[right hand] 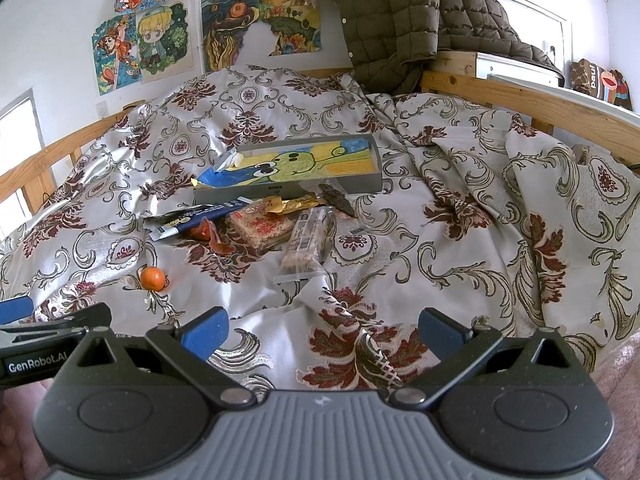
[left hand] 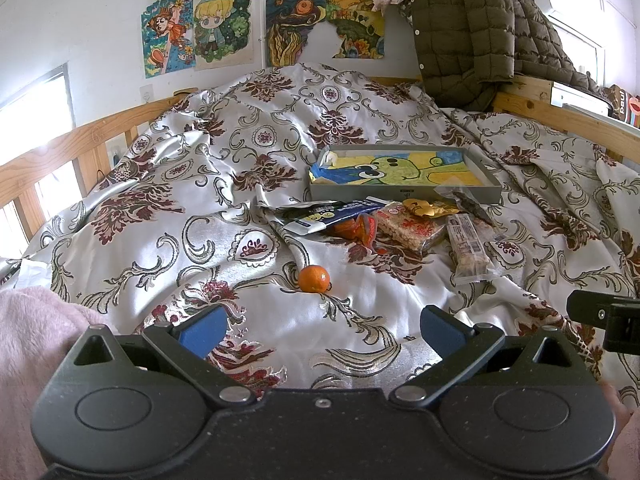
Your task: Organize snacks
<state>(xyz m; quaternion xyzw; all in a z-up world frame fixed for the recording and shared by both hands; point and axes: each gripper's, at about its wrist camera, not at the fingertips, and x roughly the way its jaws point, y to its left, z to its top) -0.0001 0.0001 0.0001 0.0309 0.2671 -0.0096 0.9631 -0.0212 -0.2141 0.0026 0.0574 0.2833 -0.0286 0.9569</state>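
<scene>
A small orange mandarin [left hand: 314, 279] lies alone on the patterned bedspread, ahead of my open, empty left gripper [left hand: 322, 330]; it also shows in the right wrist view [right hand: 153, 278]. Beyond it lies a pile of snack packets: a dark blue packet [left hand: 334, 215], a red wrapper [left hand: 362, 229], a rice cake block [left hand: 412, 227], a gold packet [left hand: 424, 207] and a clear-wrapped bar [left hand: 470, 248]. A shallow grey box [left hand: 404, 193] with a frog drawing inside stands behind them. My right gripper [right hand: 322, 330] is open and empty, short of the clear-wrapped bar [right hand: 306, 242].
A wooden bed rail [left hand: 60, 148] runs along the left and another [right hand: 532, 102] along the right. An olive quilted jacket [left hand: 472, 32] hangs at the back right. Drawings [left hand: 220, 28] cover the wall. A pink fleece sleeve [left hand: 36, 344] is at lower left.
</scene>
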